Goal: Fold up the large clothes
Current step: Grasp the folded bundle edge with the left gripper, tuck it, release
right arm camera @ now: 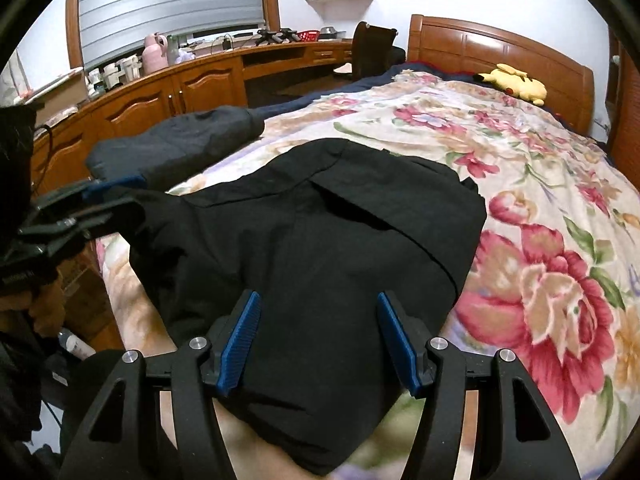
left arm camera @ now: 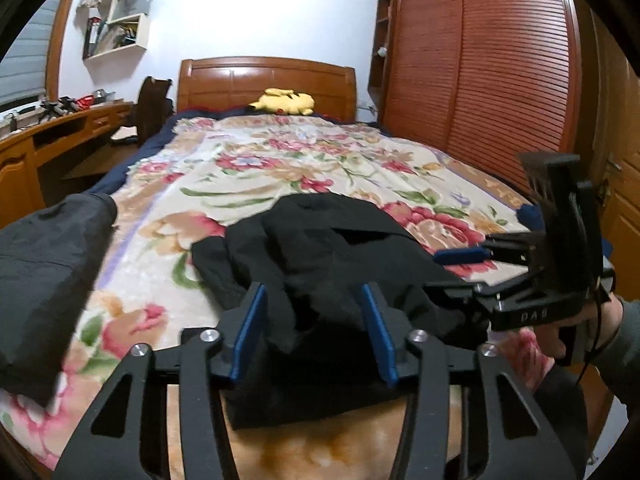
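Left tool [left arm camera: 314, 292]: jaws partway in, with a raised bunch of the black garment [left arm camera: 320, 240] filling the gap between the blue pads [left arm camera: 250, 328]. From the right wrist view this tool sits at the garment's left edge, and the cloth there is drawn up off the bed toward it, so I record it as gripping the garment.

Right tool [right arm camera: 319, 298]: jaws standing roughly half open. The black garment runs flat beneath and between its pads [right arm camera: 240, 340] and spreads wider than the gap on both sides. No pinch or gathered fold is visible, so I record no hold. A hand [left arm camera: 568, 332] carries this tool at the garment's right side (the sleeve above it is grey-green).

The garment lies directly ahead of both tools, on the near end of the floral blanket [left arm camera: 280, 160] that covers the bed. It is partly folded, with a long seam or flap edge running diagonally across its top. Its nearest end hangs toward the foot of the bed, below the tools.

Other items:
- A dark grey folded garment [right arm camera: 180, 140] lies to the left of the left tool, near the bed's edge and apart from the black one.
- A yellow plush toy [left arm camera: 284, 101] rests far ahead of the tools against the wooden headboard [left arm camera: 264, 80].
- A slatted wooden wardrobe [left arm camera: 480, 60] stands to the right, beyond the right tool.
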The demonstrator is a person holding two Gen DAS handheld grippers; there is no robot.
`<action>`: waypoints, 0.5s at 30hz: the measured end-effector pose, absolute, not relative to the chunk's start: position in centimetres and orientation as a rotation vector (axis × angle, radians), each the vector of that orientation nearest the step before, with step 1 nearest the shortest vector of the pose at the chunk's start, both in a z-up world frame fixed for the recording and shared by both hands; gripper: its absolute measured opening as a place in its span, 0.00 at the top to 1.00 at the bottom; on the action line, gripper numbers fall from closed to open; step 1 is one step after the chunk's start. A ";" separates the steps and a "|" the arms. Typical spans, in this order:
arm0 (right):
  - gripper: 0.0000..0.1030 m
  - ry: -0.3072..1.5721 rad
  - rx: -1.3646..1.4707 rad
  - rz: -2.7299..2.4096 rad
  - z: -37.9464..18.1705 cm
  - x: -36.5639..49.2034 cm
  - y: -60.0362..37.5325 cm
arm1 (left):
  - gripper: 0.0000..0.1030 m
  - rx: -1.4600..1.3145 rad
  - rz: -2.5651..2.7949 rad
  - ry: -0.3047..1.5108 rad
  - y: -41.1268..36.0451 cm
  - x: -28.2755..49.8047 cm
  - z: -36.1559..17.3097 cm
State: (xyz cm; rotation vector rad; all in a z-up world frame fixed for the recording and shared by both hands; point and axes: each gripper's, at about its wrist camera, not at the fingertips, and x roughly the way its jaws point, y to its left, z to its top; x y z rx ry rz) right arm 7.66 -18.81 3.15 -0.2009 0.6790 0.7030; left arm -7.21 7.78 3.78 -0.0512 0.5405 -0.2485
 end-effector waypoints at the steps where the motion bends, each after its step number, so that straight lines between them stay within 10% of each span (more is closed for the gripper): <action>1: 0.39 0.674 -0.197 0.697 3.3 7.6 -18.9 | 0.60 -0.042 -0.256 0.551 7.5 -7.1 3.6; 5: 0.39 0.652 -0.188 0.660 3.7 6.8 -20.0 | 0.90 -0.015 -0.245 0.555 7.2 -7.7 2.9; 15: 0.39 0.628 -0.168 0.616 3.6 6.7 -20.1 | 0.93 -0.073 -0.106 0.552 12.2 -9.5 1.2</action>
